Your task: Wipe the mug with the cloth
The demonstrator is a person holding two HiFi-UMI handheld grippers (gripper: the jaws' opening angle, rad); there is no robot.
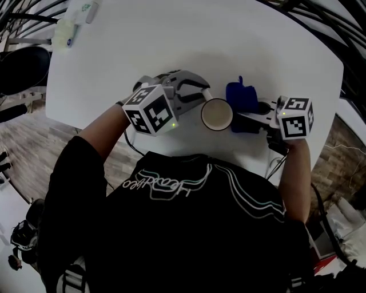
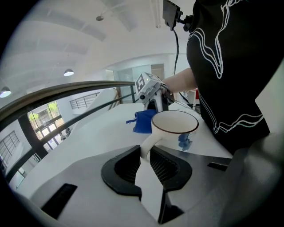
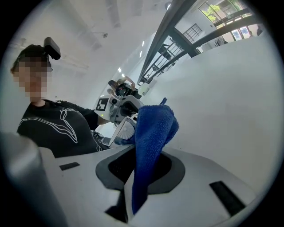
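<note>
White table with rounded corners across the upper half of the head view. Wood-pattern floor along the left and right edges of that view. Black rounded furniture piece at upper left, near the table edge, too dark to identify. In the left gripper view, dark curved railing from left to centre, daylit windows at lower left beneath it, white ceiling above with 2 round lights at left. More bright windows at upper right of the right gripper view.
</note>
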